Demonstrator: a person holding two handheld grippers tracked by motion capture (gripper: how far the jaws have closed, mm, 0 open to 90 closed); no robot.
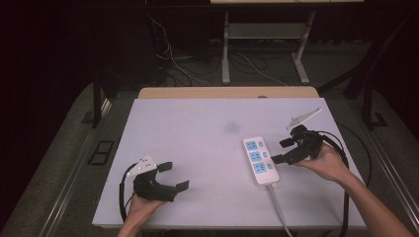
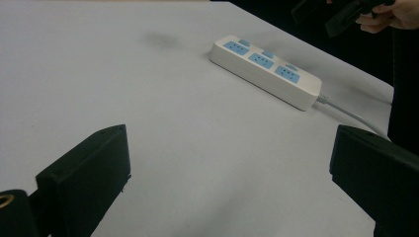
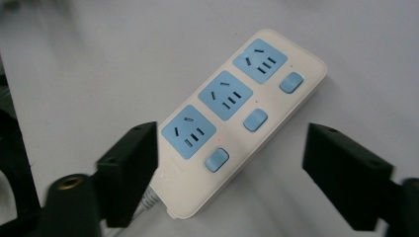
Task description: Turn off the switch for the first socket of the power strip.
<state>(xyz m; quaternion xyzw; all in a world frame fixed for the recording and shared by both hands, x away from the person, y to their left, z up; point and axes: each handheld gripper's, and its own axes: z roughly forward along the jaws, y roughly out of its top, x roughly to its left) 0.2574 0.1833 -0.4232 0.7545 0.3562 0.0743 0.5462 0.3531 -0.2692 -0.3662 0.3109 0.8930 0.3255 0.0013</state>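
Right gripper (image 1: 285,150), jaws apart and empty, held at centre right of the high view just beside a white power strip (image 1: 260,160). The strip lies flat on the white table (image 1: 197,148), with three blue sockets, each with a blue switch; its cord (image 1: 279,210) runs toward the bottom edge. No legible writing. Left gripper (image 1: 174,176), jaws apart and empty, at lower left, well apart from the strip.

A dim lab: white table (image 1: 197,148), loose floor cables (image 1: 173,64), desk frame (image 1: 264,44)
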